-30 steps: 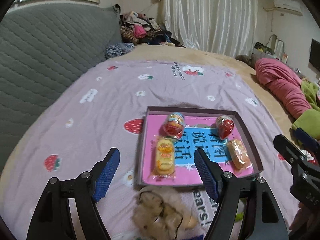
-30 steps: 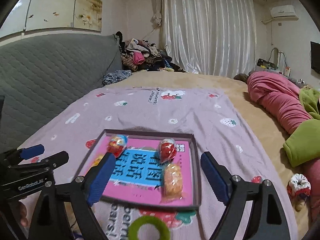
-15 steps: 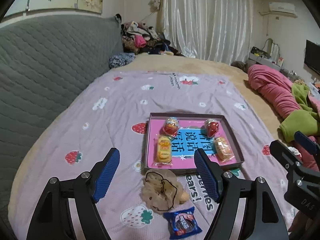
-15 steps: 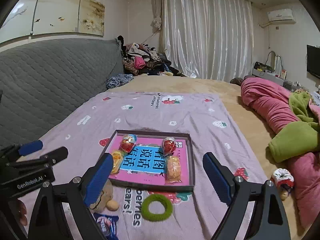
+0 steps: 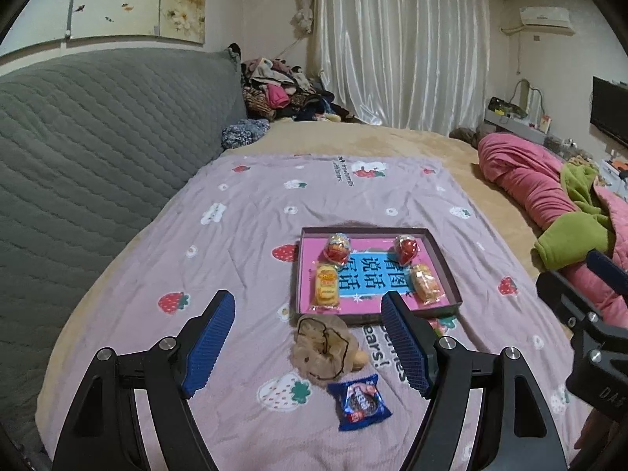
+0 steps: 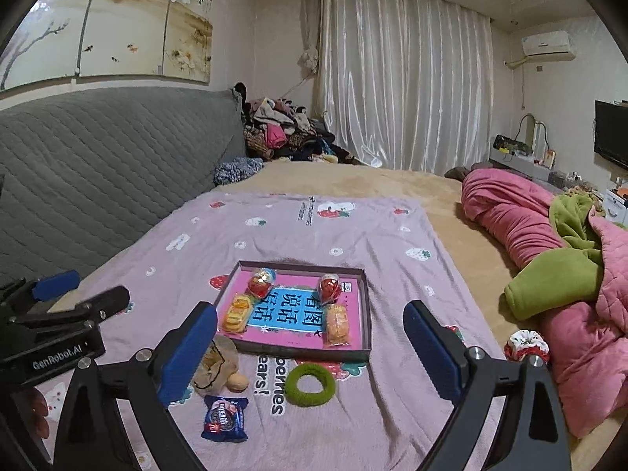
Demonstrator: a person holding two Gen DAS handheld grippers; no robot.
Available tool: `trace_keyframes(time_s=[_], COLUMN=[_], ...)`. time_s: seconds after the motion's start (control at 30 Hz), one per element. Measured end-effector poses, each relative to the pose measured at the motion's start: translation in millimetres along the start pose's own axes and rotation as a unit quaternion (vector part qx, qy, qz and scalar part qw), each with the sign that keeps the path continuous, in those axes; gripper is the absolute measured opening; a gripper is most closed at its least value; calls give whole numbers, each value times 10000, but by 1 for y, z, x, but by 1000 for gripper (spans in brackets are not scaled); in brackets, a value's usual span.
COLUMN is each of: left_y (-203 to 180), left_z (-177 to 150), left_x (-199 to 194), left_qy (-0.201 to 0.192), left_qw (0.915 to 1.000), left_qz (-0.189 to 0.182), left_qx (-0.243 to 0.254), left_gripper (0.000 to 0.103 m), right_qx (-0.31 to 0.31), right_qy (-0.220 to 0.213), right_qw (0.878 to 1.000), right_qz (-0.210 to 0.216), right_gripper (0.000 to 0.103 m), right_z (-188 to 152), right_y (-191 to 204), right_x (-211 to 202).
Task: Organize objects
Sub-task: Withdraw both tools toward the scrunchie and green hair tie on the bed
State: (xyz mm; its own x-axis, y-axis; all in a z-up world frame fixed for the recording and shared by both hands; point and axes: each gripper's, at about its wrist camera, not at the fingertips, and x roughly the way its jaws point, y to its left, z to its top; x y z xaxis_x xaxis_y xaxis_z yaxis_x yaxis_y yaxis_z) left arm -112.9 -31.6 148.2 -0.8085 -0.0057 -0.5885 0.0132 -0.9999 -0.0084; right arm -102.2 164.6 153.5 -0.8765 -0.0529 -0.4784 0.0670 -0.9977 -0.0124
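Note:
A shallow pink-lined box (image 5: 447, 271) (image 6: 367, 306) lies on the purple strawberry blanket. It holds two round foil sweets (image 5: 336, 246) (image 5: 406, 248) and two yellow-orange snack packs (image 5: 326, 285) (image 5: 424, 282). In front of it lie a beige scrunchie (image 5: 324, 347) (image 6: 214, 365), a blue cookie packet (image 5: 360, 401) (image 6: 225, 418) and a green hair ring (image 6: 310, 384). My left gripper (image 5: 306, 337) is open and empty above the scrunchie. My right gripper (image 6: 310, 345) is open and empty, above the green ring.
A grey quilted headboard (image 5: 98, 149) runs along the left. A pink and green quilt (image 6: 549, 259) is heaped at the right, with a red-white scrunchie (image 6: 526, 343) beside it. Clothes (image 5: 282, 90) are piled at the far end before white curtains.
Both grippers have pulled back and up from the box. The scrunchie, cookie packet and green ring have come into fuller view. Both stay open.

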Motion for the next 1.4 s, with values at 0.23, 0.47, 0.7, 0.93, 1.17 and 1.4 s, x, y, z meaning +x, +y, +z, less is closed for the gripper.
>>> trace_keyframes(time_s=[0.23, 0.47, 0.7, 0.93, 1.17, 1.4], left_y=[7, 8, 12, 11, 7, -4], left_z=[-14, -27, -39, -53, -67, -81], left_x=[-13, -17, -15, -5, 16, 36], left_qy=[12, 92, 208, 377, 596, 809], left_qw=[10000, 9999, 9998, 9993, 9982, 9965], left_qz=[-46, -65, -24, -16, -11, -7], left_qx=[-48, -2, 12, 26, 78, 190], left_gripper=[78, 78, 78, 78, 78, 78], right_qx=[-82, -66, -88, -87, -102, -114], right_qy=[-16, 59, 188, 364, 541, 721], right_qw=[10000, 10000, 9998, 9993, 9984, 9972], right_qz=[17, 12, -54, -73, -103, -186], right_gripper=[100, 100, 100, 100, 100, 100], right_z=[-3, -14, -27, -41, -54, -66], right_y=[7, 10, 10, 10, 6, -2], right_x=[-18, -26, -26, -18, -3, 14])
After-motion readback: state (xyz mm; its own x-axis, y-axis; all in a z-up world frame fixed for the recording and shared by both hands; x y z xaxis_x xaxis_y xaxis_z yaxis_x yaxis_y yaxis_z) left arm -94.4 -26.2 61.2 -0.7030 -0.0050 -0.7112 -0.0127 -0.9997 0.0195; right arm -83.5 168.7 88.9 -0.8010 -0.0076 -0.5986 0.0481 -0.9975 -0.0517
